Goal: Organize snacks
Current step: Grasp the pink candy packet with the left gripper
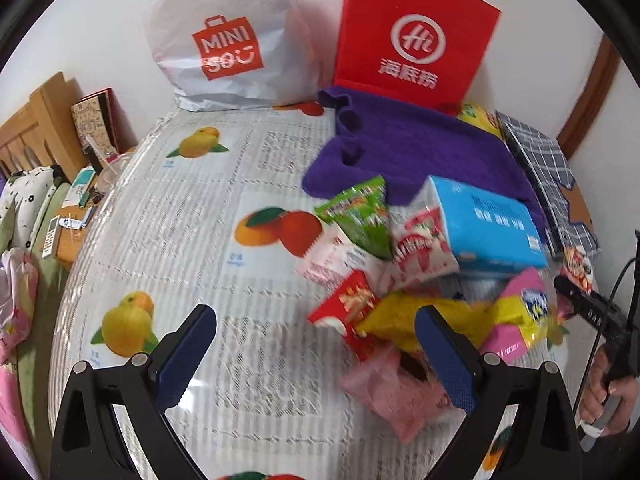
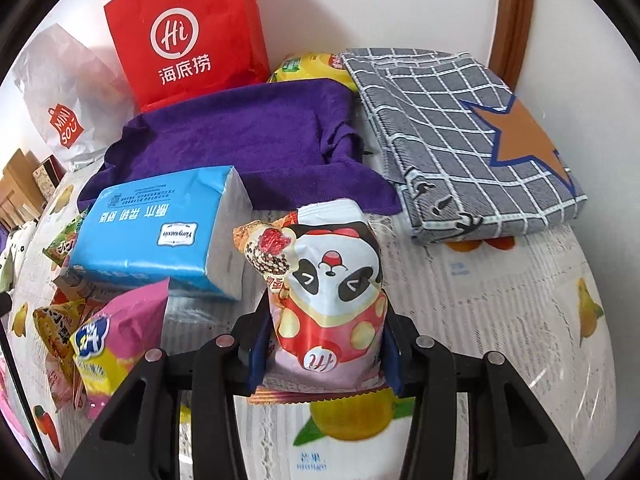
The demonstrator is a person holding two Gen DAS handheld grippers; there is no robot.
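The panda snack pack [image 2: 332, 296] stands upright between the right gripper [image 2: 324, 344] jaws, which press its lower half from both sides; a second, smaller packet with a chocolate-roll picture [image 2: 266, 254] sticks out at its left shoulder, and whether that one is also pinched cannot be told. The gripper angles down over the fruit-print tablecloth [image 2: 500, 300], the pack's lower edge over a printed yellow fruit. In the left wrist view the right gripper's black body shows at the far right edge, a hand [image 1: 608, 384] wrapped round its handle.

The left gripper [image 1: 316, 352] also tilts down at the table, jaws wide with nothing between them; its right finger [image 1: 448, 360] hangs over the near edge of the snack pile [image 1: 384, 280].

That pile is blurred, so the count is rough: about seven packets, among them one green [image 1: 360, 216], one red-and-white [image 1: 420, 256], one white-pink [image 1: 332, 260], one red [image 1: 348, 304], one yellow [image 1: 416, 316], one pink-and-yellow [image 1: 524, 312] and one pale pink [image 1: 396, 392]. One blue tissue pack [image 2: 160, 232] lies on the pile's far side.

Behind it lie one purple towel [image 2: 248, 132], one folded checked cloth with an orange star [image 2: 460, 132] and one yellow bag [image 2: 312, 66] wedged between them. Two shopping bags stand against the wall: one red [image 2: 188, 32], one white [image 1: 224, 36].
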